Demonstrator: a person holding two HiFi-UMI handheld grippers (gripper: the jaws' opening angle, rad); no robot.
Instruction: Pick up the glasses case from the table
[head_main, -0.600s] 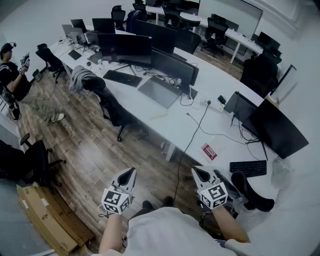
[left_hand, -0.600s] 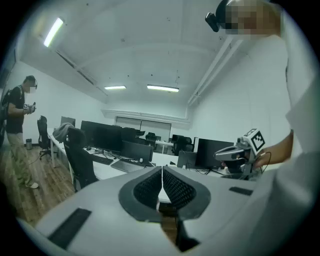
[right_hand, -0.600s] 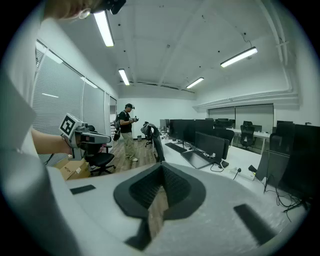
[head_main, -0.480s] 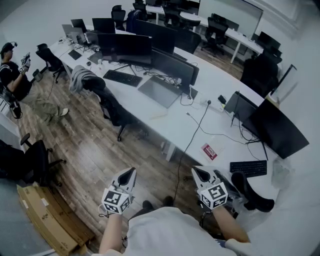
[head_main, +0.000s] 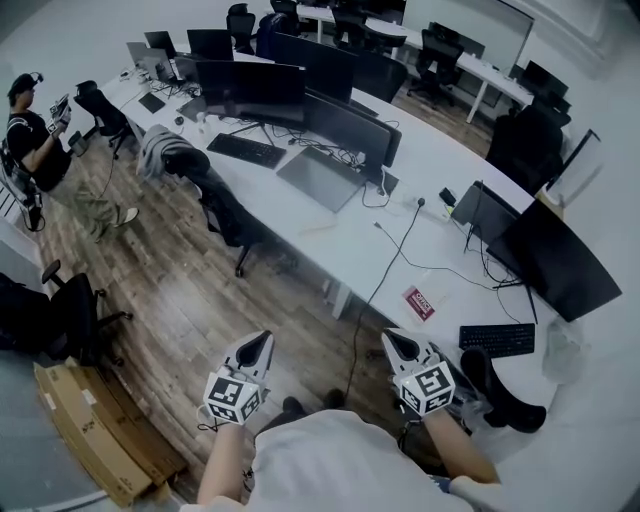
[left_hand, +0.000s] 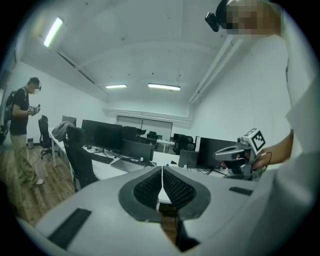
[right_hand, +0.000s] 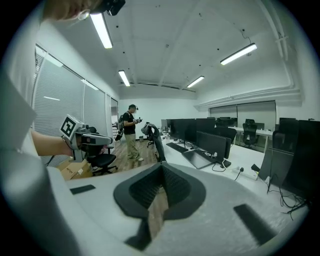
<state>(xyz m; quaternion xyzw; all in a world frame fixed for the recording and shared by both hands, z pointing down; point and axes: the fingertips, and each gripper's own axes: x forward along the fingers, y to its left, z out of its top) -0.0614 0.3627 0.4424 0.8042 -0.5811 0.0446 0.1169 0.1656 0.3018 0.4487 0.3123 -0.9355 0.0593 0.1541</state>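
Observation:
My left gripper (head_main: 262, 345) and right gripper (head_main: 398, 342) hover side by side over the wood floor, in front of the long white table (head_main: 350, 250). Both are shut with nothing between the jaws; the pads meet in the left gripper view (left_hand: 161, 172) and the right gripper view (right_hand: 161, 172). A black oblong thing (head_main: 505, 390), perhaps the glasses case, lies on the table's near end just right of my right gripper. Neither gripper touches it.
Monitors (head_main: 250, 92), a laptop (head_main: 320, 180), keyboards (head_main: 497, 338), a red-and-white card (head_main: 419, 302) and cables lie on the table. Office chairs (head_main: 215, 200) stand along it. A person (head_main: 40, 150) stands far left. Cardboard boxes (head_main: 85, 435) lie at the lower left.
The person at the far left has shifted a little and the view has tilted slightly. Both grippers stay where they were, still shut.

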